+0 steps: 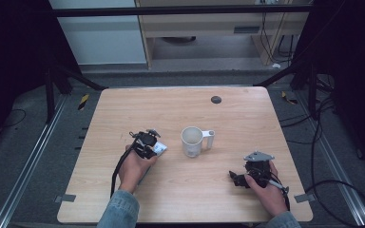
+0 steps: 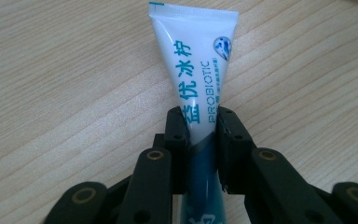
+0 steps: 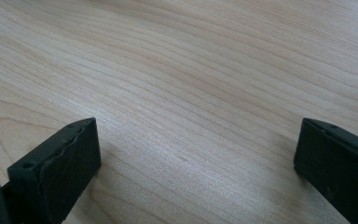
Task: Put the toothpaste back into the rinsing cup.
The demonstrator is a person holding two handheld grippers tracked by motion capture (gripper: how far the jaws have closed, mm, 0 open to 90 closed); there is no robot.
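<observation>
At the left of the wooden table point(image 1: 180, 102), the person's left hand point(image 1: 134, 170) holds the left gripper point(image 1: 151, 144) with its jaws clenched on a white-and-teal toothpaste tube point(image 2: 196, 84). The left gripper view shows both black pads point(image 2: 175, 135) pressing the tube's flanks about midway along, where the white printed part meets the darker teal part. The flat crimped end points away from the gripper, over bare wood grain. In the high view the tube point(image 1: 160, 148) pokes out just beyond the gripper, left of centre on the table.

The tube looks light, soft-walled and somewhat slick, so it is likely to dent under pressure and could slide or swivel between the pads. A firm hold across the fuller middle, as here, seems the safest place; the thin crimped end would probably flex.

Near the table's centre stands an upright white mug point(image 1: 191, 141), its handle turned to the right, close to the tube's right but apart from it.

At the near right, the right hand point(image 1: 272, 192) rests the right gripper point(image 1: 238, 179) low over the table, jaws spread wide with nothing between them.
</observation>
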